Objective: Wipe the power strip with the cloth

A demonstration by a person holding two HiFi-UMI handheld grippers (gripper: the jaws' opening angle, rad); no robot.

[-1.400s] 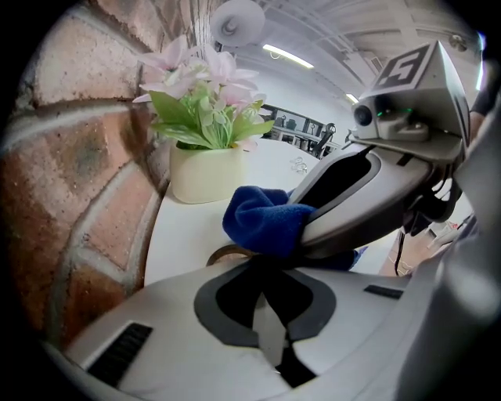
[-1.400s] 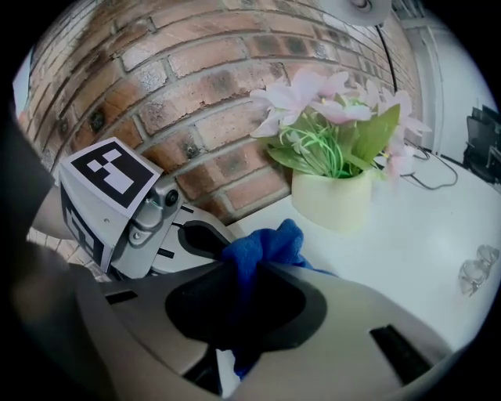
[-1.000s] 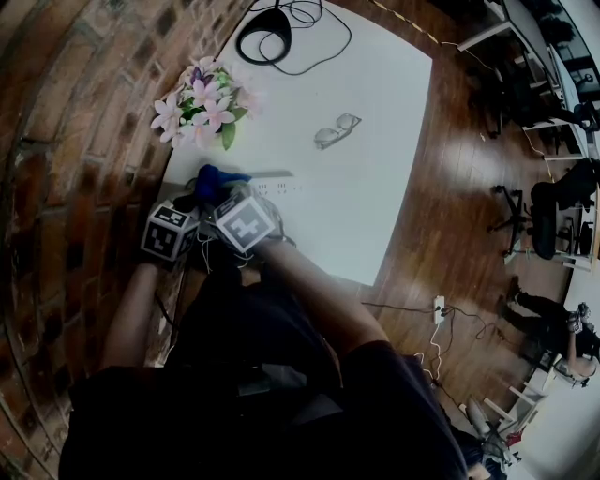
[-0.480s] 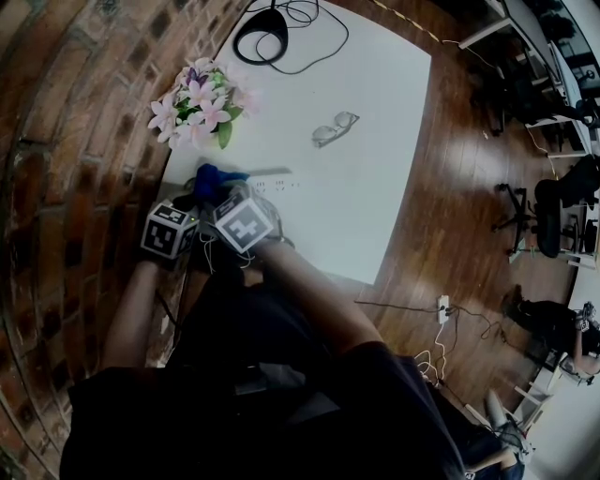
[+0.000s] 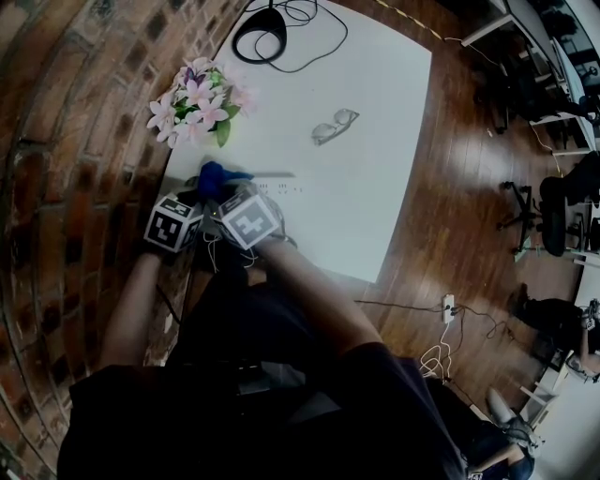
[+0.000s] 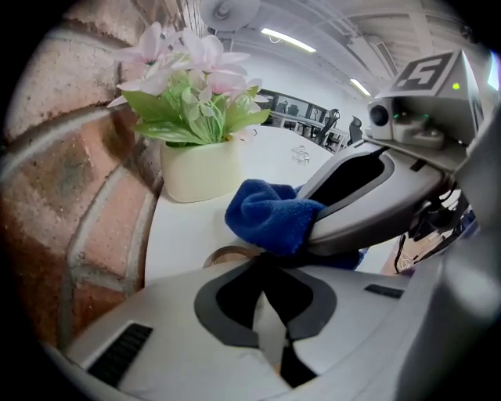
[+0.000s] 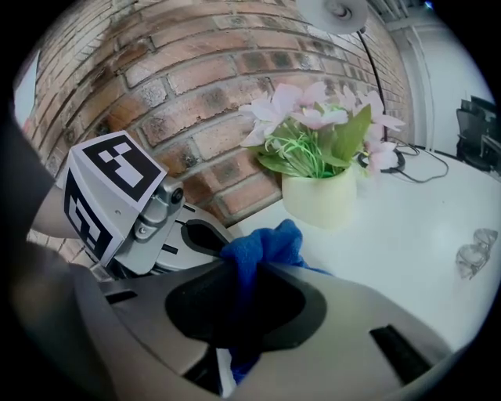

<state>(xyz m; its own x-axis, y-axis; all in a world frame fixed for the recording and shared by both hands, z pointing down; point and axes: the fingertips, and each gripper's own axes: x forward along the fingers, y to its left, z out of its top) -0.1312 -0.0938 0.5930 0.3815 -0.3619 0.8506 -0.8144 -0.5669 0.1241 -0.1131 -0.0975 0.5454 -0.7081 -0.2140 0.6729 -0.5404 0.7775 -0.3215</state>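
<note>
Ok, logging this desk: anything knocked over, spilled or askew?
Nothing stands out: the flower pot stands upright, the glasses lie flat on the table, and the blue cloth is bunched in the right gripper.

The left gripper (image 5: 193, 204) and right gripper (image 5: 228, 199) sit close together at the near left edge of the white table (image 5: 375, 112), marker cubes up. A blue cloth (image 5: 216, 176) is bunched just past their tips, at the left end of the white power strip (image 5: 281, 187). Further out lie glasses (image 5: 336, 127), pink flowers (image 5: 195, 101) by the brick wall (image 5: 66, 141), and a coiled black cable (image 5: 272, 28).
</note>
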